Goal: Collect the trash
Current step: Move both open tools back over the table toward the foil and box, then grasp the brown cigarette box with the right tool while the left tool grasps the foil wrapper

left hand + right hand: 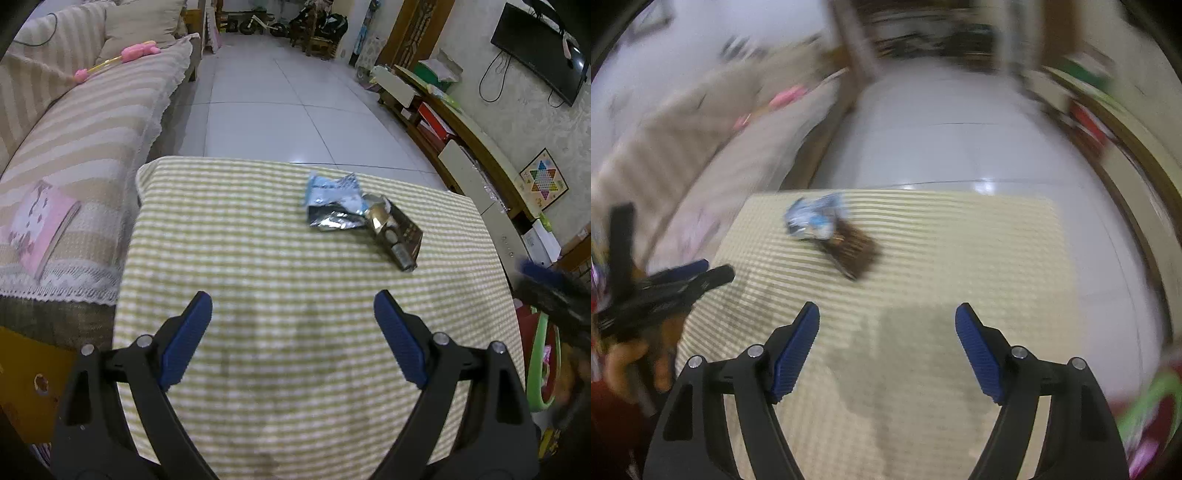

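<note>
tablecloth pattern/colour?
The tablecloth is a pale green and white small check (gingham). It shows best in the left wrist view; the right wrist view is motion-blurred.

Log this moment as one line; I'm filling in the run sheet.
phase: approach | left gripper: open, empty | right gripper: open, empty | blue wrapper touching brown wrapper on checked tablecloth | collected: none visible

Woven checked cloth (258, 258) under both grippers, matt, slightly rough. Ahead of left gripper (293, 314): crinkled foil wrapper (332, 205), shiny silver-blue, touching glossy brown wrapper (400, 230). Ribbed matt blue pads (397, 336) on black plastic fingers with bare metal pins; beyond, glossy floor tiles (266, 122).
</note>
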The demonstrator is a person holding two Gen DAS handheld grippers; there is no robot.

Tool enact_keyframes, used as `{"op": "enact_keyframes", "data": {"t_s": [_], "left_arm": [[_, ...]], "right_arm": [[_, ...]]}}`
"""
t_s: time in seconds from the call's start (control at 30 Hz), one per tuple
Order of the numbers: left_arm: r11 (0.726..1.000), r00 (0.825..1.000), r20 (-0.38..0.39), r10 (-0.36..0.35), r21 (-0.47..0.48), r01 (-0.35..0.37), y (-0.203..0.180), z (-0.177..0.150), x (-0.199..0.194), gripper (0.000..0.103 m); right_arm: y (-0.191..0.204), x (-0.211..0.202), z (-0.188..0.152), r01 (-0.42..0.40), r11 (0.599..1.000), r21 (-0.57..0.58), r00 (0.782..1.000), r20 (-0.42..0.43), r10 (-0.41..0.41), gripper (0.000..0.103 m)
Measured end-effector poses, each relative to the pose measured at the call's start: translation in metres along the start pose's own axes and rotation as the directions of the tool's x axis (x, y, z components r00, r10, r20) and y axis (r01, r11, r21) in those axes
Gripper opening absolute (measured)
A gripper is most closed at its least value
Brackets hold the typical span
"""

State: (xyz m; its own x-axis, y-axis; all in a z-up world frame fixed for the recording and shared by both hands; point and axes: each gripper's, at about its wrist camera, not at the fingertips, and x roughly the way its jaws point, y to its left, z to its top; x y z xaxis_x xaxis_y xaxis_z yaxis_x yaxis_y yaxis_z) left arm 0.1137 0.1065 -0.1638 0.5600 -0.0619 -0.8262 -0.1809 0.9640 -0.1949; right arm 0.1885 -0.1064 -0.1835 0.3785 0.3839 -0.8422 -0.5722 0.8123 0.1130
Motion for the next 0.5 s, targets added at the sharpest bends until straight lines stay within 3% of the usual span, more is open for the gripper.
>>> {"op": "enact_keyframes", "data": {"t_s": [0.13, 0.27, 0.33, 0.37, 0.43, 0.5], "left_arm": [[1.000, 1.000, -0.007, -0.015, -0.001, 0.015, 0.013, 0.000, -0.004, 0.087], [1.000, 1.000, -0.011, 0.006, 0.028, -0.006, 0.023, 0.001, 0.000, 0.087], [0.999, 1.000, -0.015, -0.001, 0.033, 0.001, 0.028, 0.003, 0.003, 0.087], [0.999, 1.000, -0.021, -0.011, 0.041, 0.012, 0.027, 0.007, 0.007, 0.087], [0.997, 0.999, -0.025, -0.022, 0.067, 0.023, 0.022, 0.014, 0.014, 0.087], [0.993, 0.999, -0.012, -0.030, 0.110, 0.031, 0.012, 0.022, 0.022, 0.087]], "right_arm": [[0.030, 0.060, 0.036, 0.023, 0.992, -0.126, 0.997, -0.076, -0.032, 0.074], [0.035, 0.110, 0.049, 0.079, 0.985, -0.150, 0.978, -0.178, -0.105, 0.073], [0.034, 0.116, 0.050, 0.124, 0.979, -0.164, 0.973, -0.174, -0.152, 0.069], [0.031, 0.115, 0.051, 0.142, 0.976, -0.164, 0.974, -0.154, -0.168, 0.055], [0.021, 0.106, 0.056, 0.068, 0.993, -0.092, 0.989, -0.126, -0.079, 0.022], [0.014, 0.091, 0.053, 0.066, 0.996, -0.063, 0.993, -0.099, -0.072, 0.018]]}}
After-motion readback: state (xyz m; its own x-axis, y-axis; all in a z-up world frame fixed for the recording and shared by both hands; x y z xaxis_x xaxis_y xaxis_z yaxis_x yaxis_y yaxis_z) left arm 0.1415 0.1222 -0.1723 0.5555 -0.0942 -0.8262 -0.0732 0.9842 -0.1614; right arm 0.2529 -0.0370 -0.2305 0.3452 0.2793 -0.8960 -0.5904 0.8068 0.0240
